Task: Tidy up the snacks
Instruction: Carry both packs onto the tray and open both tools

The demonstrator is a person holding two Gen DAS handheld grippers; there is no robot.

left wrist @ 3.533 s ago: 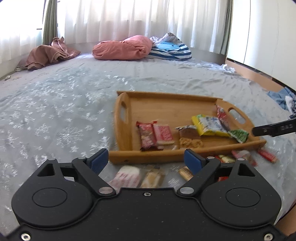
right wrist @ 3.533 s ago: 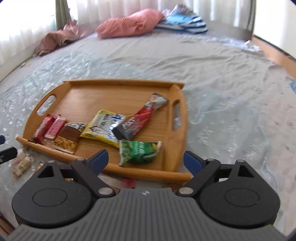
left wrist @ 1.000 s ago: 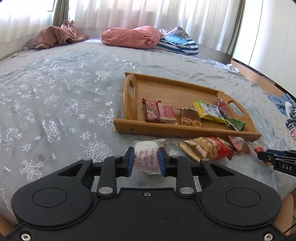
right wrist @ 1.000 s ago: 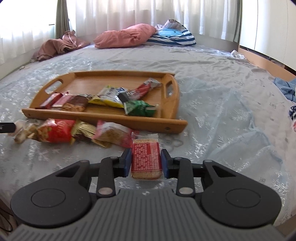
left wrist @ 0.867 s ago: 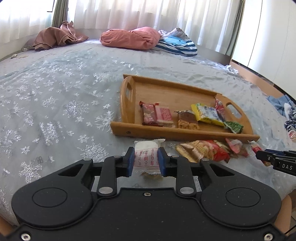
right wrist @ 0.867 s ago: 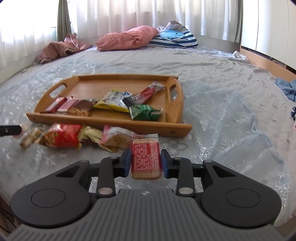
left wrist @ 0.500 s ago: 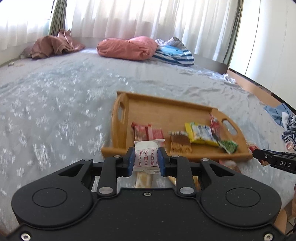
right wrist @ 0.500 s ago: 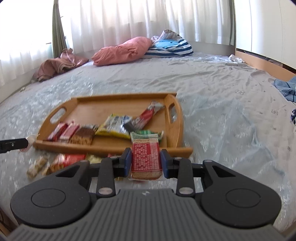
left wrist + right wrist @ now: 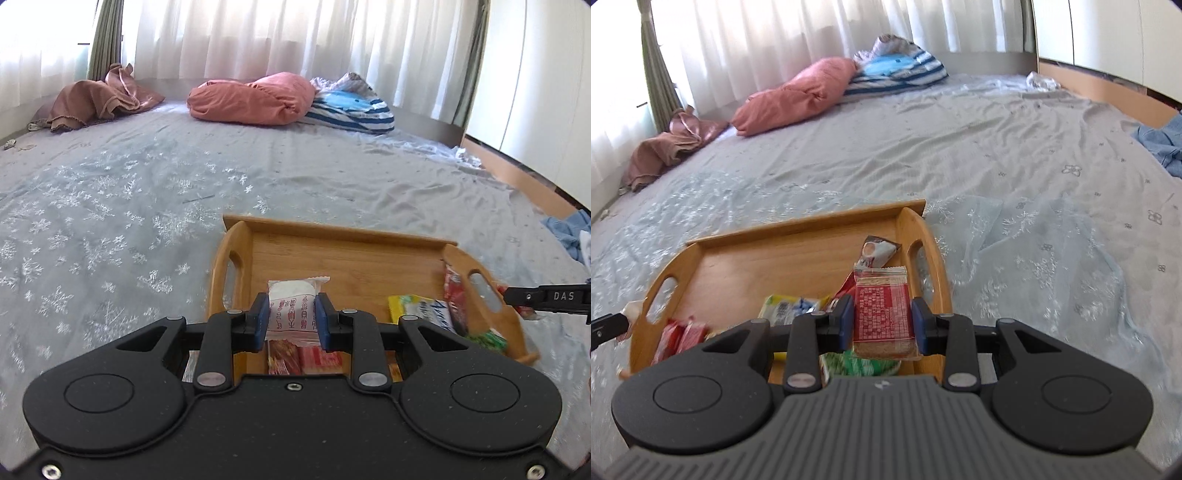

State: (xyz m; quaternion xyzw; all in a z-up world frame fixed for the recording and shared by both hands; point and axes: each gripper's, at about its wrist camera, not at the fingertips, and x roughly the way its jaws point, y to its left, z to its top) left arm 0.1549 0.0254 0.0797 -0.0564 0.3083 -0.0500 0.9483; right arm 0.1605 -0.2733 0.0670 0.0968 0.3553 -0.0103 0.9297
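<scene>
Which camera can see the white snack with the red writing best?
The left wrist view. There the white snack sits right in the middle, pinched by the left hand-held gripper above the tray, and its red print shows. In the right wrist view only a small pale bit peeks out at the left edge.

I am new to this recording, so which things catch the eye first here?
Each tool grips a snack above the wooden handled tray: the left tool a white packet with red print, the right tool a red-labelled cracker pack. A pink pillow lies far behind.
</scene>
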